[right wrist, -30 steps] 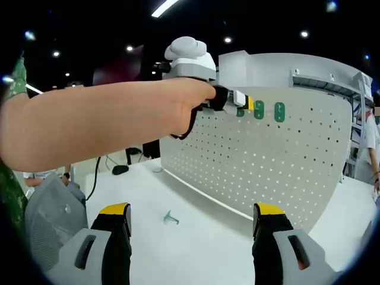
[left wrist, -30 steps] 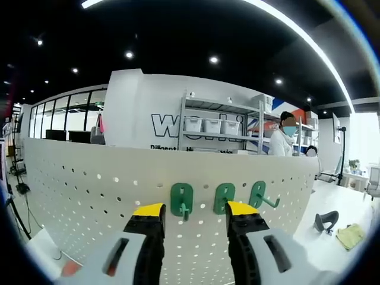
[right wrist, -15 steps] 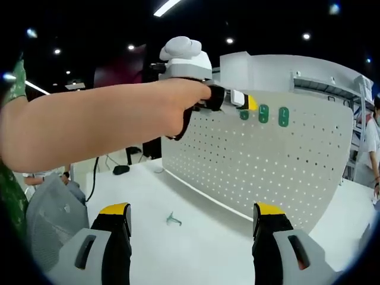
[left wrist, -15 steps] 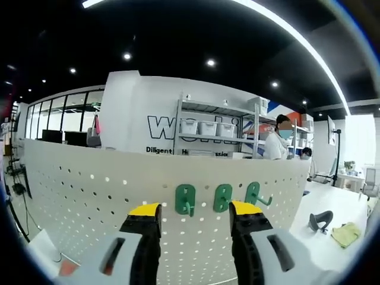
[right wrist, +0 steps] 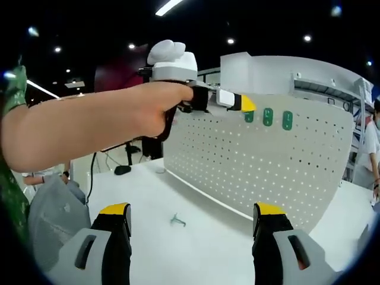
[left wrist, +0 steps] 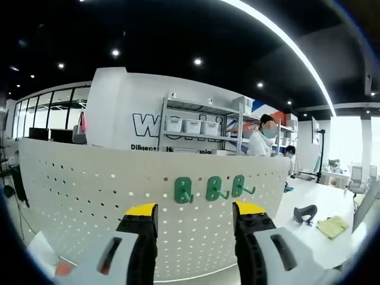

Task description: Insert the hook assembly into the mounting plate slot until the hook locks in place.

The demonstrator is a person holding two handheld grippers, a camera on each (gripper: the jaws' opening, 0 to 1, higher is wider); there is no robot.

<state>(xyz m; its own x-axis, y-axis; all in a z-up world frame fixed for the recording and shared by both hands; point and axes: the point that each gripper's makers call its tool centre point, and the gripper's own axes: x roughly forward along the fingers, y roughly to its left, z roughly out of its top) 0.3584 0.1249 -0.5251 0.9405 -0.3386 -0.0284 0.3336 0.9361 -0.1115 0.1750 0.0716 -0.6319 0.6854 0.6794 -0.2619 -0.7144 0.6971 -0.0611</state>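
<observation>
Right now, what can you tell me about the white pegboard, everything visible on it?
The pegboard is a white panel, apparently painted metal, standing upright on the white table and pierced by regular rows of small round holes. Three green hooks hang side by side near its top edge, each a rounded oval plate with a short prong pointing outward. The left gripper is open in front of them, apart from the board. In the right gripper view a small loose hook lies on the table before it.

Dark ceiling [left wrist: 178, 29] with round spotlights and a long light strip [left wrist: 285, 47]. White wall [left wrist: 124, 113] bearing dark lettering, metal shelving [left wrist: 202, 127] holding white bins, windows [left wrist: 47, 116] at left. White counter [right wrist: 196, 237]; bright area far right.
</observation>
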